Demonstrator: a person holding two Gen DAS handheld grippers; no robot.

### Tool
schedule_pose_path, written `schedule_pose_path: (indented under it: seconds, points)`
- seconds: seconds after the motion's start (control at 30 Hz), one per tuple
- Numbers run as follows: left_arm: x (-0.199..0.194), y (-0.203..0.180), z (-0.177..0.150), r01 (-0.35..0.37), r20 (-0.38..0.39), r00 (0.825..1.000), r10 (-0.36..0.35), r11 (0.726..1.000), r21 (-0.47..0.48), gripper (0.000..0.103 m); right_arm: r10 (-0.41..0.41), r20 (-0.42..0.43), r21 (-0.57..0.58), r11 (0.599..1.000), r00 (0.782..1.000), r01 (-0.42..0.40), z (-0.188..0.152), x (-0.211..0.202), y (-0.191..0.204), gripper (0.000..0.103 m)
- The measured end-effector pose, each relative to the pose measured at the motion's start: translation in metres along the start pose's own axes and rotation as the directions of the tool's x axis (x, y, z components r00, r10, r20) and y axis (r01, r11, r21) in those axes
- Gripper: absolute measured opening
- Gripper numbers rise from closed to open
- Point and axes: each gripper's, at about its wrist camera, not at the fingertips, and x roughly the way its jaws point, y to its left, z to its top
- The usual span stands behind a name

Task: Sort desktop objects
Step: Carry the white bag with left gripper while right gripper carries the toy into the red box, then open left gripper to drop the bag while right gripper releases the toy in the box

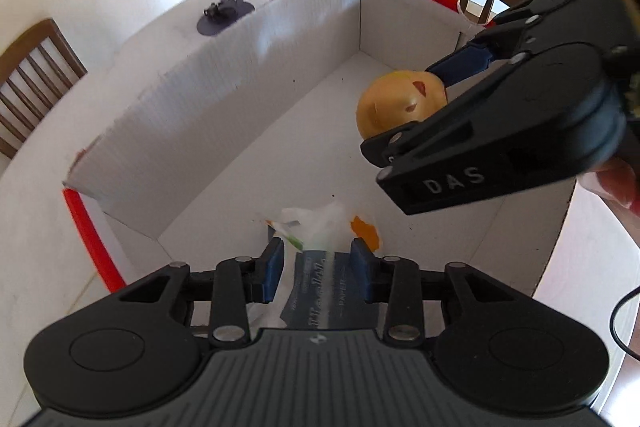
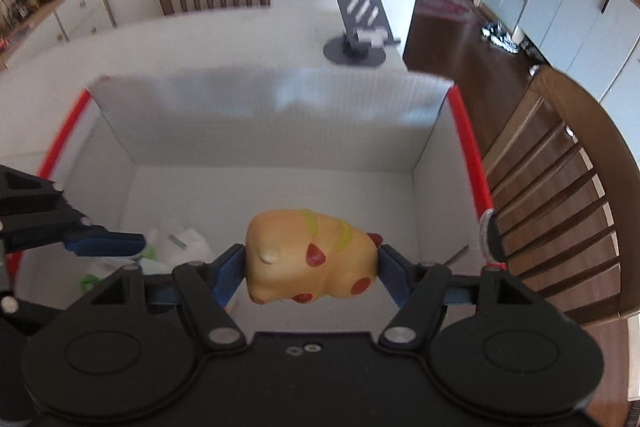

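My right gripper (image 2: pixel 312 267) is shut on a yellow squishy toy animal (image 2: pixel 308 259) with red spots, and holds it over the open white box (image 2: pixel 260 115) with red rims. In the left wrist view that gripper (image 1: pixel 404 107) comes in from the right with the toy (image 1: pixel 396 103) above the box floor. My left gripper (image 1: pixel 318 259) points down into the box's near end. It is shut on a dark blue tissue pack (image 1: pixel 320 291) that sits between its blue pads. One blue left fingertip (image 2: pixel 104 243) shows at the left in the right wrist view.
Crumpled white wrapping (image 1: pixel 316 223) and an orange scrap (image 1: pixel 364 231) lie on the box floor. A grey phone stand (image 2: pixel 360 27) is on the white table behind the box. Wooden chairs (image 2: pixel 560 207) stand around the table. A cable (image 1: pixel 620 323) hangs at the right.
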Motion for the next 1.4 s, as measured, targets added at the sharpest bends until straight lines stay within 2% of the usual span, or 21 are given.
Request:
schedule_pose_path:
  seconds: [0.13, 0.33, 0.5, 0.7, 1.0, 1.4]
  points:
    - [0.003, 0.001, -0.002, 0.018, -0.012, 1.000, -0.018, 1.000, -0.010, 0.036, 0.008, -0.092, 0.002, 1.000, 0.996, -0.008, 0.003, 0.018, -0.001, 0.070]
    - [0.004, 0.000, -0.006, 0.030, -0.023, 0.999, -0.030, 0.999, -0.018, 0.036, 0.015, -0.211, 0.021, 1.000, 0.977, -0.011, 0.008, 0.033, -0.001, 0.073]
    - [-0.002, 0.002, -0.011, 0.045, -0.014, 0.999, -0.045, 0.998, -0.043, 0.036, 0.025, -0.224, 0.030, 0.999, 0.974, -0.019, 0.005, 0.035, -0.001, 0.075]
    - [-0.018, 0.002, -0.018, 0.052, 0.018, 0.999, -0.051, 0.996, -0.070, 0.036, 0.030, -0.190, 0.019, 0.999, 0.981, -0.027, 0.004, 0.027, 0.001, 0.078]
    - [-0.053, 0.008, -0.027, 0.092, 0.111, 0.991, -0.077, 0.987, -0.132, 0.036, 0.095, -0.051, 0.057, 0.994, 0.994, -0.092, 0.002, -0.025, -0.007, 0.078]
    - [-0.104, 0.005, -0.056, 0.148, 0.225, 0.969, -0.102, 0.969, -0.199, 0.036, 0.137, 0.107, 0.064, 0.987, 0.985, -0.145, -0.020, -0.100, 0.001, 0.079]
